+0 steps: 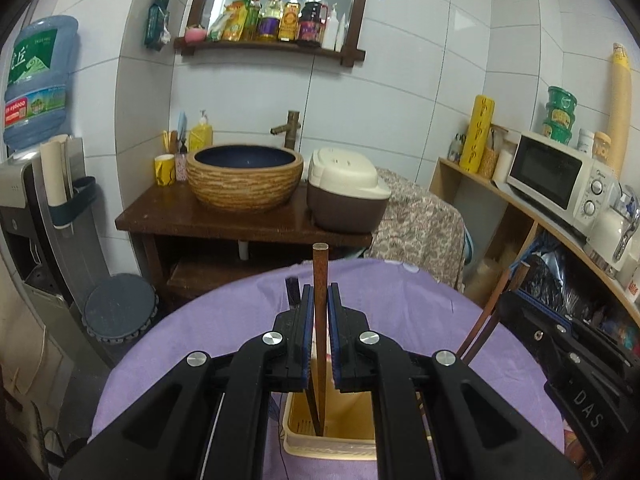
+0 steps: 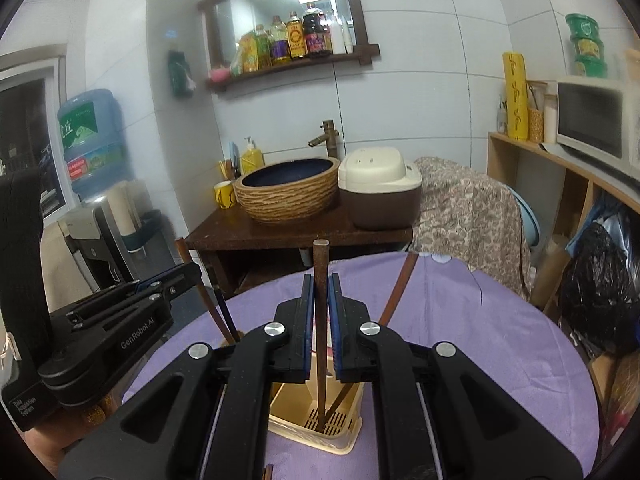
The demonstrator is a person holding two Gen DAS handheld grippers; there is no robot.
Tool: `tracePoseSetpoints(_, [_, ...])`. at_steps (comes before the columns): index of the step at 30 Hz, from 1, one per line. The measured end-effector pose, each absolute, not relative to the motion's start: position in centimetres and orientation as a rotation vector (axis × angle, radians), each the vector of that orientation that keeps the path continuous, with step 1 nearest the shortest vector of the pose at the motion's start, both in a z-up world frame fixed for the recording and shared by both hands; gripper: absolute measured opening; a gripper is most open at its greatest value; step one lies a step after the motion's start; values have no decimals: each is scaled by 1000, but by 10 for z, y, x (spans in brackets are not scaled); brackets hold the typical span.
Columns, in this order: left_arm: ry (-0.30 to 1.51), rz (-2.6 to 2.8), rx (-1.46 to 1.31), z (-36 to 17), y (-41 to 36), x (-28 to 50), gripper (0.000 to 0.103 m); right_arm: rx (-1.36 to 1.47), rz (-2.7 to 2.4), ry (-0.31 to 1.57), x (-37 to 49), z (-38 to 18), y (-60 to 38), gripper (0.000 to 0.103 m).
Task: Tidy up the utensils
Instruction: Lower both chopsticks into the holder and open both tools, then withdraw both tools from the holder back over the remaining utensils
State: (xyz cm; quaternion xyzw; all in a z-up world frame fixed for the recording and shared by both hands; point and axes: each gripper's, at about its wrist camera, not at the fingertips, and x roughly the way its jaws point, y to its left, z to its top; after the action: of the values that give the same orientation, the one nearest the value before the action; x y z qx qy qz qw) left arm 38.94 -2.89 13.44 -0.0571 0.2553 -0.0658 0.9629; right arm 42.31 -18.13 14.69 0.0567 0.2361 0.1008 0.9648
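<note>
Left chopstick (image 1: 320,300) pinched upright between the left gripper (image 1: 320,292) fingers, top end sticking out above the fingertips, lower tip down inside the beige utensil basket (image 1: 296,446) below the fingers. Right chopstick (image 2: 320,300) same: right gripper (image 2: 320,282) fingers clamped on it, upright, tip on the slotted floor of the basket (image 2: 352,438). Another chopstick (image 2: 396,294) leans out of the basket, just right of the right fingers. Basket sits on the table (image 2: 460,340), purple cloth. Beyond the fingertips: wash basin (image 1: 244,176) and rice cooker (image 1: 344,192) on a dark wood stand.
</note>
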Motion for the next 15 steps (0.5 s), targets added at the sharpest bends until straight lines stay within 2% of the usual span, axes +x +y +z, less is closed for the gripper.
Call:
tracePoseSetpoints(9, [544,-113,-131,121,-28,393,9,135,176,456,424,134,-192,9])
tracePoseSetpoints(10, [545,-113,-134,121,-28,392,10,138,177,451,423,133,-193,12])
tracePoseSetpoints(11, [542,-106,-130,122,-28,389,12,140,177,447,422,133,-195,21])
tracePoseSetpoints(12, [536,-101,-127,121,-28,387,23,142,171,440,420,132,-196,29])
tracePoseSetpoints(13, [523,-97,-125,122,-27,381,42,146,166,432,417,132,-198,51])
tracePoseSetpoints(14, [518,-99,-127,122,-26,378,50,154,162,422,414,132,-199,59])
tracePoseSetpoints(15, [513,-102,-129,121,-24,373,58,161,157,402,407,132,-202,59])
